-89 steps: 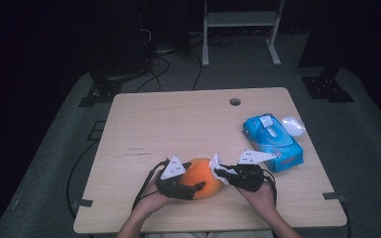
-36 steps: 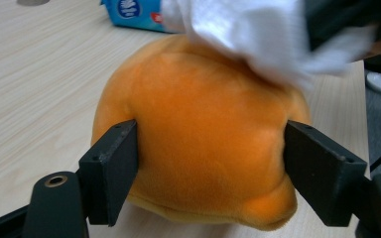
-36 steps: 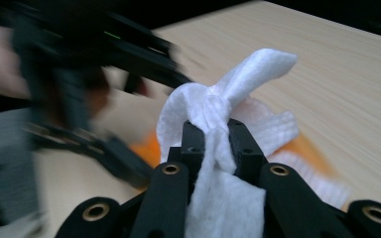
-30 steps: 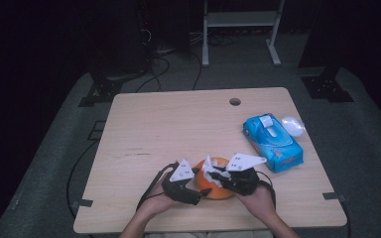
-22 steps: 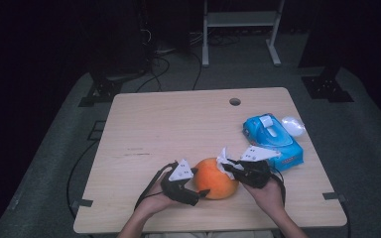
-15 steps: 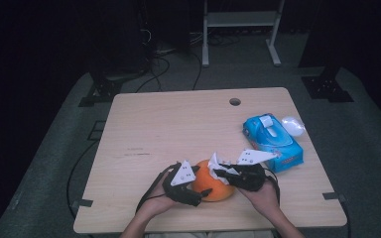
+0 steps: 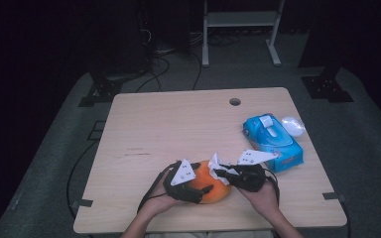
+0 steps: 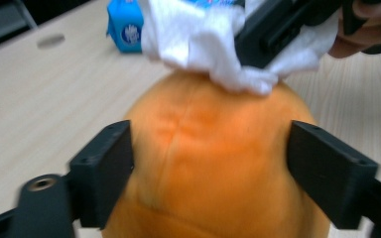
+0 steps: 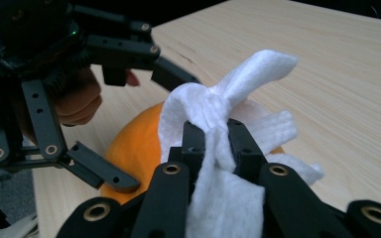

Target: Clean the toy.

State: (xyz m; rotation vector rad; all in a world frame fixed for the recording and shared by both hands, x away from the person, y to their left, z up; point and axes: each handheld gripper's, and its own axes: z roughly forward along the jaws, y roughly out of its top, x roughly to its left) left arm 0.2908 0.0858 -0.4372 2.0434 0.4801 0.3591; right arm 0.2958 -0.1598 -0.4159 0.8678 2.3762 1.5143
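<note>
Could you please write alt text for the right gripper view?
The right gripper's black jaws pinch a crumpled white paper wipe against a round orange fruit on the light wooden table. Opposite, the left gripper straddles the fruit.

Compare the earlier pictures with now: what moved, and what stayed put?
The right hand-held gripper, shut on the white wipe, swung out to the fruit's right, then returned onto the orange fruit. The left hand-held gripper stayed clamped round the fruit, which barely shifted. The blue wipe pack kept its place.

No legible text on blue pack (image 7: 273, 143)
</note>
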